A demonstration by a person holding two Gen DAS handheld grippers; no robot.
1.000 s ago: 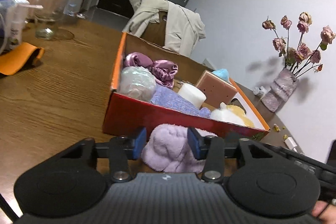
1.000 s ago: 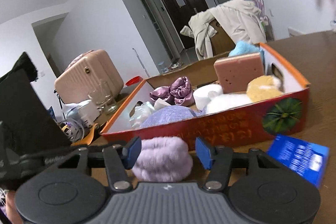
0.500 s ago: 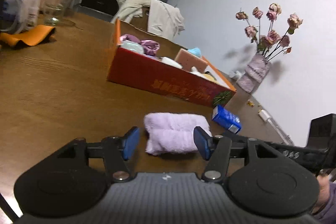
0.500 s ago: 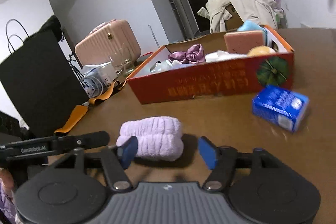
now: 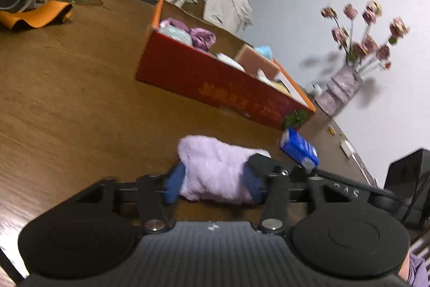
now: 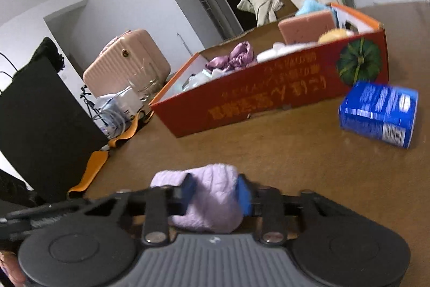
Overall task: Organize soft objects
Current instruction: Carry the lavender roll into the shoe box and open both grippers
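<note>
A folded lilac towel (image 5: pixel 215 168) lies on the wooden table in front of a red cardboard box (image 5: pixel 215 82). My left gripper (image 5: pixel 212 186) is shut on one end of the towel. My right gripper (image 6: pixel 216 192) is shut on the other end of the towel (image 6: pixel 212 195). The red box (image 6: pixel 268 96) holds several soft things: purple satin cloth (image 6: pixel 236 58), a pink sponge block (image 6: pixel 306 28), a white roll and a yellow plush.
A blue packet (image 6: pixel 379 116) lies on the table to the right of the towel, near the box corner. A vase of dried roses (image 5: pixel 346 88) stands at the far right. An orange strap (image 5: pixel 35 16), a glass jar, a pink suitcase (image 6: pixel 126 63) and a black bag (image 6: pixel 40 125) are on the left.
Both grippers have closed on the lilac towel, one at each end. The towel has bunched up between the pads.
</note>
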